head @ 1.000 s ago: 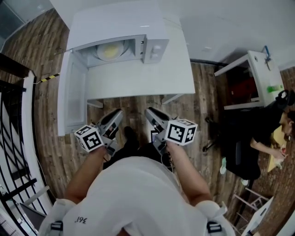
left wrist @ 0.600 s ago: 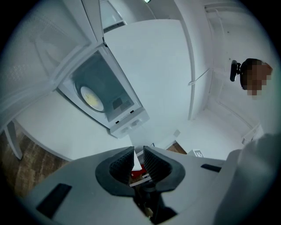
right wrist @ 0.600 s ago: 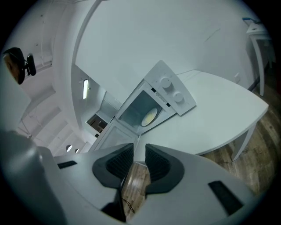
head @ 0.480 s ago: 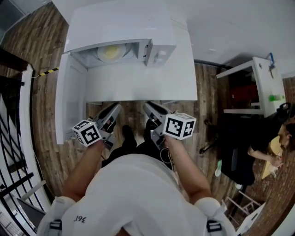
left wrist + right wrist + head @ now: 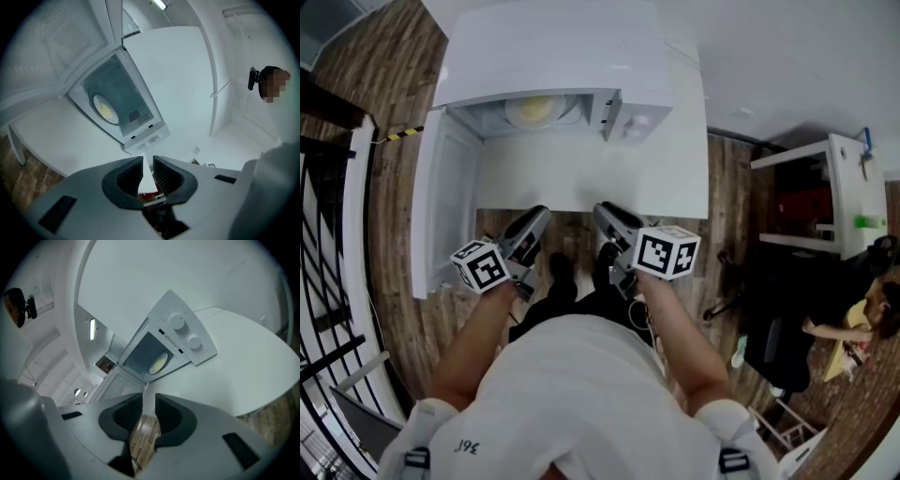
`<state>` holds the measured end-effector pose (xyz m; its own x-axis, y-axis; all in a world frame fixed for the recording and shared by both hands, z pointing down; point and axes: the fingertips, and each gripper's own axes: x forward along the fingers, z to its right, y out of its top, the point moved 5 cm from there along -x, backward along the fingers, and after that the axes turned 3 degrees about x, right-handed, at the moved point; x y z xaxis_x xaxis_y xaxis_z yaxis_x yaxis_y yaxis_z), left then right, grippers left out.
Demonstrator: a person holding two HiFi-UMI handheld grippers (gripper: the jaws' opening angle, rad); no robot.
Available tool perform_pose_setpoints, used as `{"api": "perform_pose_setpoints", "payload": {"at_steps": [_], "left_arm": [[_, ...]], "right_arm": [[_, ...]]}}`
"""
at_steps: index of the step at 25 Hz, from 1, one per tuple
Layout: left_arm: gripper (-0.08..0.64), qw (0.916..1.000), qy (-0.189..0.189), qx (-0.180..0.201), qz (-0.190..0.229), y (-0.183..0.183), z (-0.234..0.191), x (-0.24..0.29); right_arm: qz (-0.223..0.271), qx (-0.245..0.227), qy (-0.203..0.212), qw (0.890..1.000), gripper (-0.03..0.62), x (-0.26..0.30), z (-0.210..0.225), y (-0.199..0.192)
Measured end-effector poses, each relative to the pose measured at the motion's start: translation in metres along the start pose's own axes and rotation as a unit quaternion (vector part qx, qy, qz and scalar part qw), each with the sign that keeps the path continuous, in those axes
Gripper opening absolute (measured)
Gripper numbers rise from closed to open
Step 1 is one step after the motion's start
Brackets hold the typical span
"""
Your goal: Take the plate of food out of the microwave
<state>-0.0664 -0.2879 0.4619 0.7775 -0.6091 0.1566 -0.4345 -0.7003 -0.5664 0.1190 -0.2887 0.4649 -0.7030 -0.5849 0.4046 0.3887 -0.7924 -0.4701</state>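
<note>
You've moved closer over the last second, bringing your left gripper (image 5: 528,232) and right gripper (image 5: 614,225) to the desk's (image 5: 581,178) near edge, fingers (image 5: 129,174) slightly parted and empty, while the plate of food (image 5: 534,110) sits inside the open microwave (image 5: 572,56), not yet within reach.

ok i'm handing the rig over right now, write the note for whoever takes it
Left gripper: fingers slightly apart, empty.
Right gripper: same, empty.
Both are held at the table's near edge, pointing at the microwave.
Done: microwave door is open, swung left.
Plate of food sits inside, untouched.
To do: reach in, grip the plate, bring it out.
</note>
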Motion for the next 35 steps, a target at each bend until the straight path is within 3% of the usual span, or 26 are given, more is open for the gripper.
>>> {"api": "perform_pose_setpoints", "payload": {"at_steps": [8,21,30,35], "left_arm": [[0.052,0.9996,0.024,-0.004,0.017,0.035,-0.036,0.025],[0.052,0.9976,0.061,-0.019,0.026,0.074,-0.092,0.053],[0.052,0.9949,0.092,-0.019,0.036,0.091,-0.121,0.060],[0.061,0.9943,0.095,-0.020,0.042,0.096,-0.126,0.064]], "right_arm": [[0.004,-0.049,-0.014,0.999,0.086,0.054,0.005,0.036],[-0.031,-0.071,-0.044,0.996,0.086,0.140,0.023,0.069],[-0.023,-0.058,-0.060,0.996,0.086,0.188,0.030,0.087],[-0.001,-0.030,-0.088,0.996,0.099,0.209,0.035,0.100]]}}
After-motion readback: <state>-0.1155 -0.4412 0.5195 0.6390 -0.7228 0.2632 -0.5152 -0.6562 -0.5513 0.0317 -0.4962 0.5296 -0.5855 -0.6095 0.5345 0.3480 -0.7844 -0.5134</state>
